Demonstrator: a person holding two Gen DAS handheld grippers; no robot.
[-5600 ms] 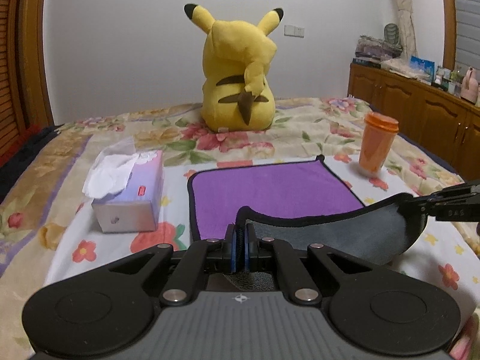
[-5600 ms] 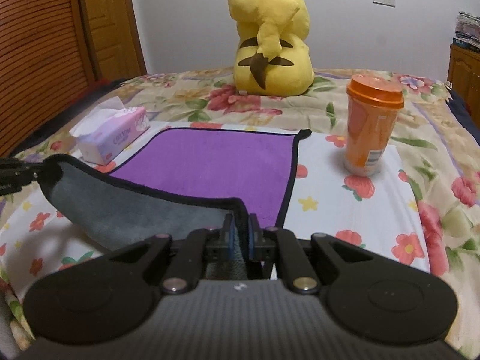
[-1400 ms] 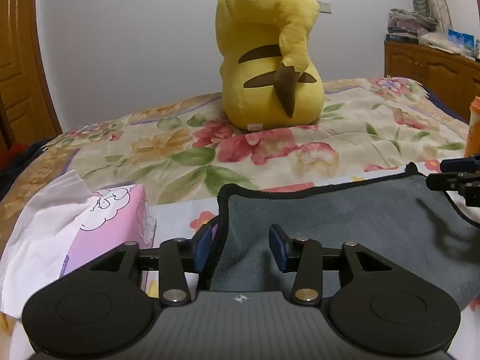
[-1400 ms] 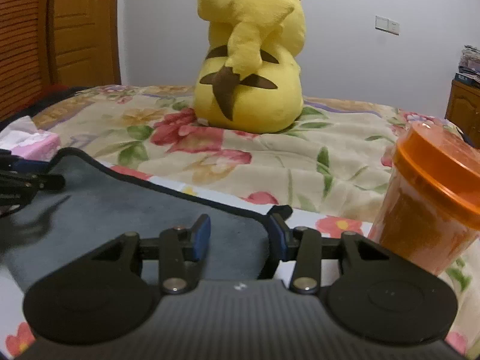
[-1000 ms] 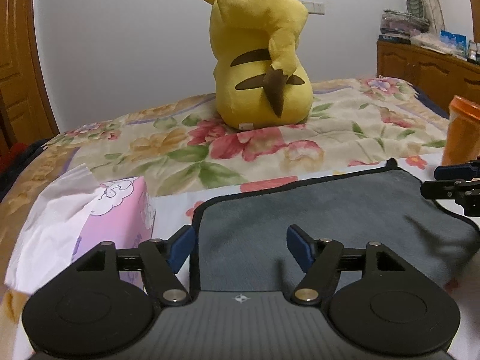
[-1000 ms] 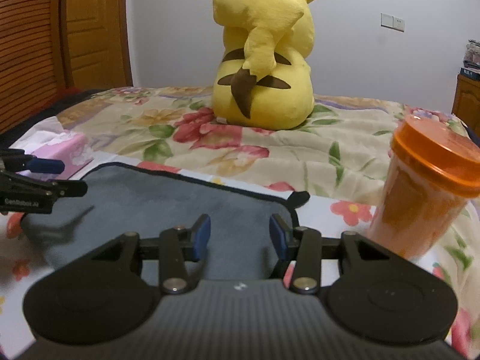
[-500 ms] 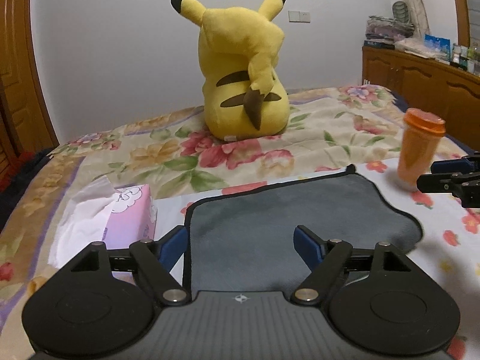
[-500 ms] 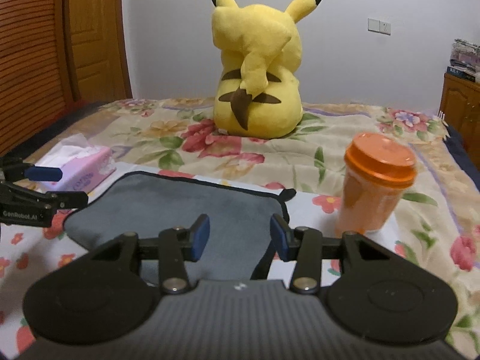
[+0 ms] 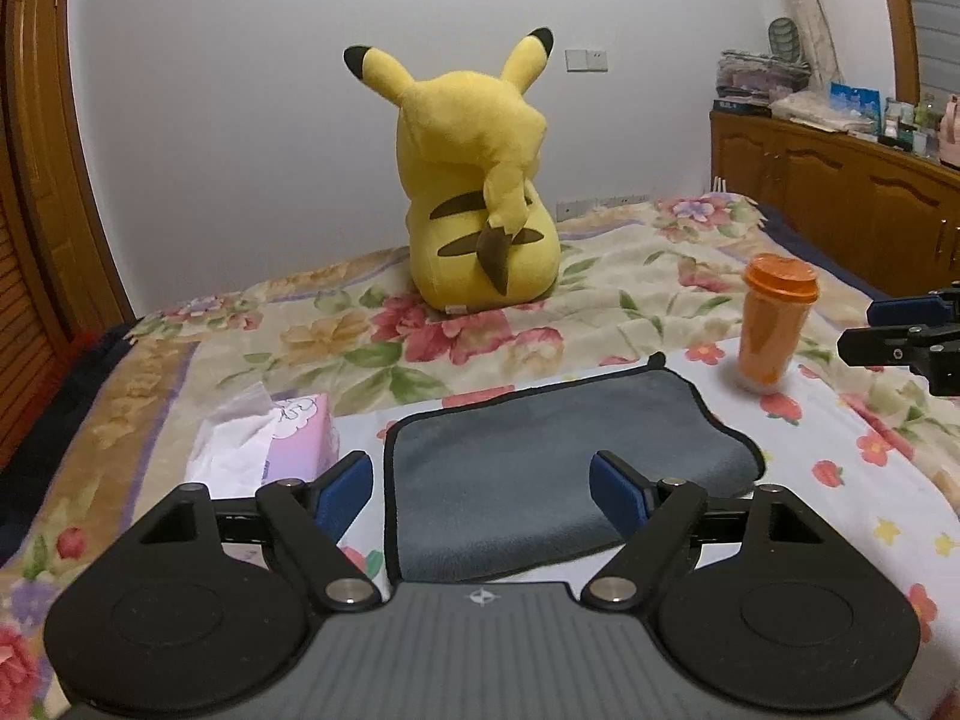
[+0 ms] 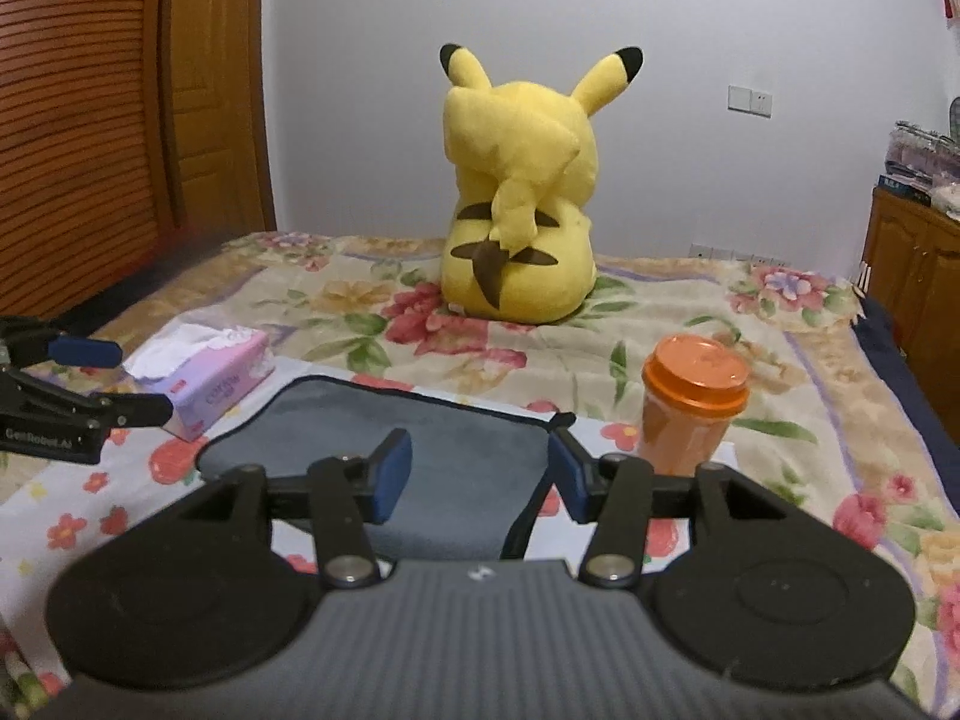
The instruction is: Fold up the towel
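Observation:
The towel point(image 9: 540, 456) lies folded in half on the bed, grey side up with a black hem; it also shows in the right wrist view point(image 10: 420, 444). My left gripper point(image 9: 480, 489) is open and empty, raised above the towel's near left part. My right gripper point(image 10: 477, 474) is open and empty, above the towel's near right corner. Each gripper shows at the edge of the other's view: the right one point(image 9: 900, 342) and the left one point(image 10: 78, 384).
A pink tissue box point(image 9: 270, 450) sits left of the towel. An orange lidded cup point(image 9: 774, 324) stands right of it. A yellow Pikachu plush point(image 9: 480, 192) sits at the back of the floral bed. Wooden cabinets point(image 9: 840, 204) line the right wall.
Both grippers, shut on the towel's near corners 5.6 s ago, carried them over the far edge, opened and let go. Since then both have pulled back and risen, jaws wider.

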